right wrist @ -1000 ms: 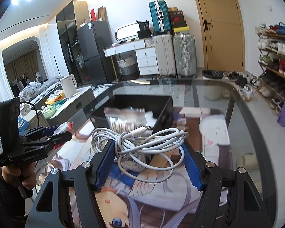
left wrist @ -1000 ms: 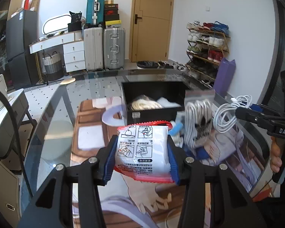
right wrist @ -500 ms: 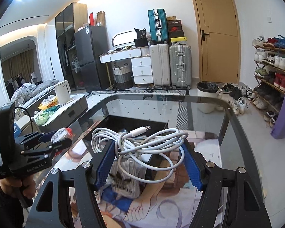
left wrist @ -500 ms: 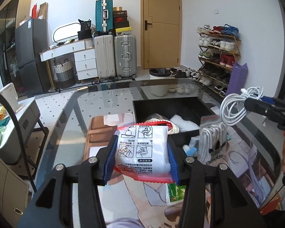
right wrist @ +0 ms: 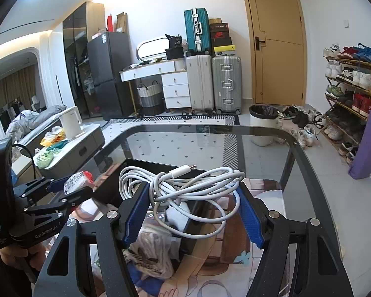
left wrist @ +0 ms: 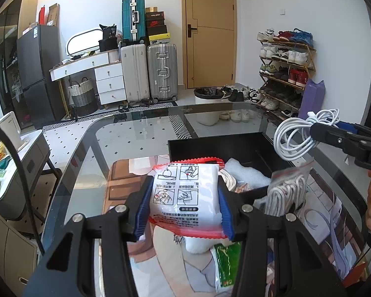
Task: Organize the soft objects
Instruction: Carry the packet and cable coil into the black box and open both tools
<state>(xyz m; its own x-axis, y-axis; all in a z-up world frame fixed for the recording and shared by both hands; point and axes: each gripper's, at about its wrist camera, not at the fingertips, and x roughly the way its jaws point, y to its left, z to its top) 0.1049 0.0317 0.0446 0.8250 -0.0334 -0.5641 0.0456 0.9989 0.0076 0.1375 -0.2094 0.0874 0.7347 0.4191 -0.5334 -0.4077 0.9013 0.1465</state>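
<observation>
My left gripper is shut on a white packet with red edges and holds it above the printed mat, just in front of the black box. My right gripper is shut on a coiled white cable and holds it above the black box. In the left wrist view the right gripper and the cable hang over the box's right side. In the right wrist view the left gripper and its packet are at the left. The box holds a rope coil and white foam.
A clear zip bag of white cords stands by the box's right front corner. A green packet and a white soft item lie on the mat below the left gripper. The glass table's rim curves round at far right.
Both grippers have risen and tilted up with their loads. The box and the bag of cords now sit lower in both views.
</observation>
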